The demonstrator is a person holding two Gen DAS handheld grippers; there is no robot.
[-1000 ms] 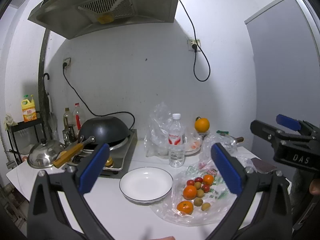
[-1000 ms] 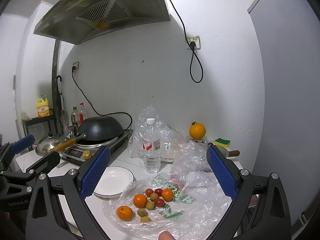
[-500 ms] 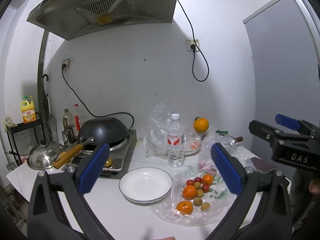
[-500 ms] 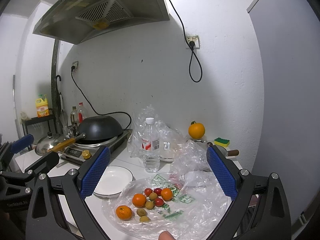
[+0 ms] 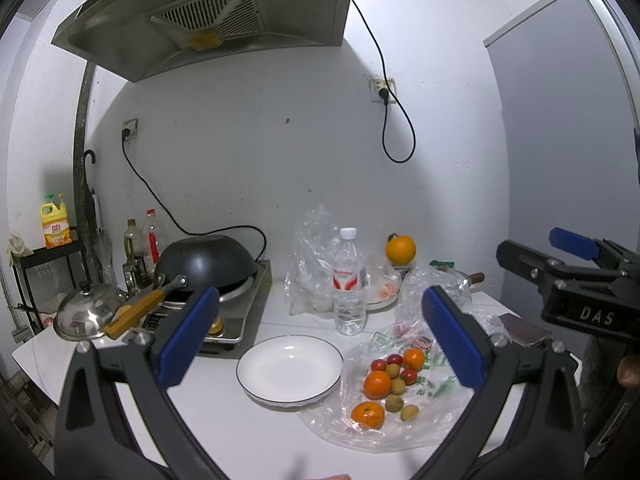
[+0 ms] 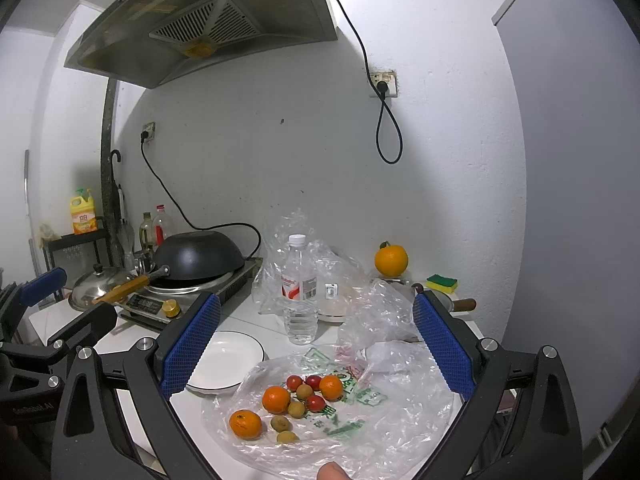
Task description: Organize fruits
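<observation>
**Kitchen counter: your stock, left to right**

- Steel lid: far left of the counter, beside the stove.
- Black wok: sits on the stove; its wooden handle points left and toward you.
- Your left gripper: held above the near counter, jaws spread wide, nothing between the blue pads. The plate shows through the gap.
- White plate: dark-rimmed, bare, near centre of the counter; its right edge meets the plastic sheet.
- Water bottle: upright, just behind the plate, in front of a crumpled clear bag.
- Plastic sheet: spread flat right of the plate. On it lie three mandarins, three small red fruits and four small brownish-green fruits, clustered and partly touching.
- Your right gripper: above the sheet, jaws wide apart, gripping nothing; the fruit cluster lies below and between its fingers.
- Large orange: far right, near the wall, well apart from the sheet.
- Green-and-yellow sponge: right of the orange.
</observation>
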